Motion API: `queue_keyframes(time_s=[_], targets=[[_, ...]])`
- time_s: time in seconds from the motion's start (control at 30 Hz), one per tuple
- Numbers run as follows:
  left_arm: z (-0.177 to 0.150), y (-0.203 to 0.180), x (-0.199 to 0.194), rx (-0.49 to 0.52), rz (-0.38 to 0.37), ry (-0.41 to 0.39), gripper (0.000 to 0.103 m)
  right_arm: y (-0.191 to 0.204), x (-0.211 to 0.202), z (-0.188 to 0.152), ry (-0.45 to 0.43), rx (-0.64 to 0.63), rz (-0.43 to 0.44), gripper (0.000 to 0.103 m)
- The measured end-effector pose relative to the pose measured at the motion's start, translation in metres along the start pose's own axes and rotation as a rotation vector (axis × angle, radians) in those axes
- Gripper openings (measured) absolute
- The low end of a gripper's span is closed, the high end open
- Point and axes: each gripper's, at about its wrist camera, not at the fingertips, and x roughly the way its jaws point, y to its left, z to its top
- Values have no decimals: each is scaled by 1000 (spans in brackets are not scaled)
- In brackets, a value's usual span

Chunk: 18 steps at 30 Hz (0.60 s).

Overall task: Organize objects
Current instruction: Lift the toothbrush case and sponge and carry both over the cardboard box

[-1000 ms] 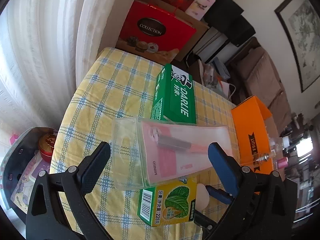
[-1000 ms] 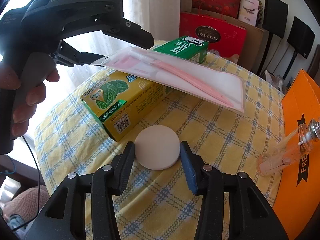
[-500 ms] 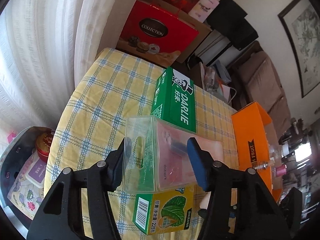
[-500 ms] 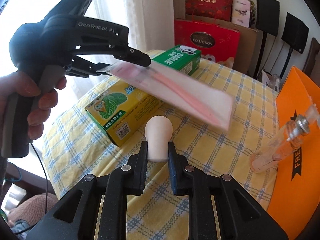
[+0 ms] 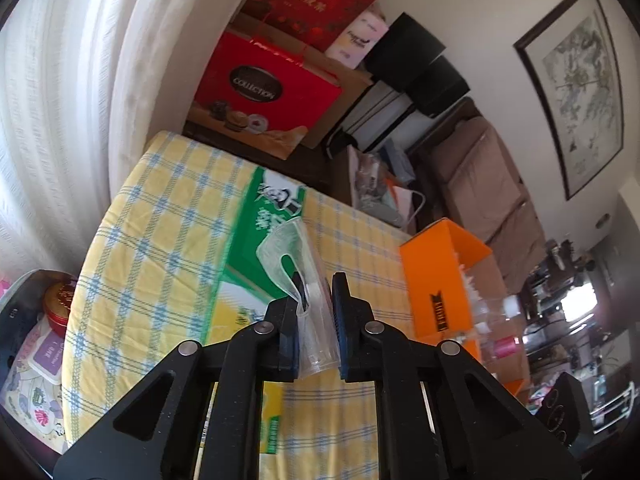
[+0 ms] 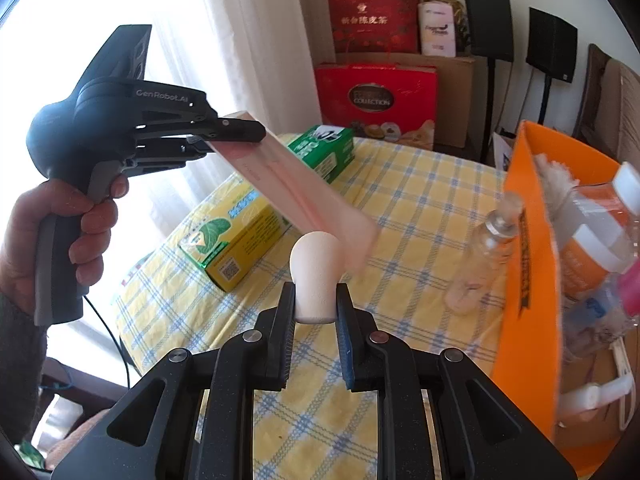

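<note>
Table: covered with a yellow cloth checked in blue; everything below sits on it or hangs above it.
Orange box: stands open at the right edge of the table, with bottles and white stuffing inside (its contents are blurred).
Yellow carton: lies flat near the table's left edge, leaf print on its end.
Green carton: lies beyond the yellow one, toward the far edge, near a red gift bag behind the table.
Left gripper: held in a person's hand; its jaws are closing on the top edge of a clear flat packet, which holds something pink and slants down over the table, clear of the cloth.
Clear bottle: leans against the orange box's front wall.
Right gripper: its jaws pinch a white sponge, squeezed narrow between the pads, its rounded top bulging above them (lifted off the cloth).
</note>
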Motion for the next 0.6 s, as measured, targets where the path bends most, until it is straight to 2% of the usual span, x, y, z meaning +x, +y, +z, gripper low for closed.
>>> queue_keyframes(time_s=[0.33, 0.6], targets=[[7, -55, -36, 66, -92, -81, 9, -19, -45, 12, -47, 37, -59, 18], [4, -115, -57, 156, -188, -89, 9, -45, -98, 17, -113, 87, -141, 18]])
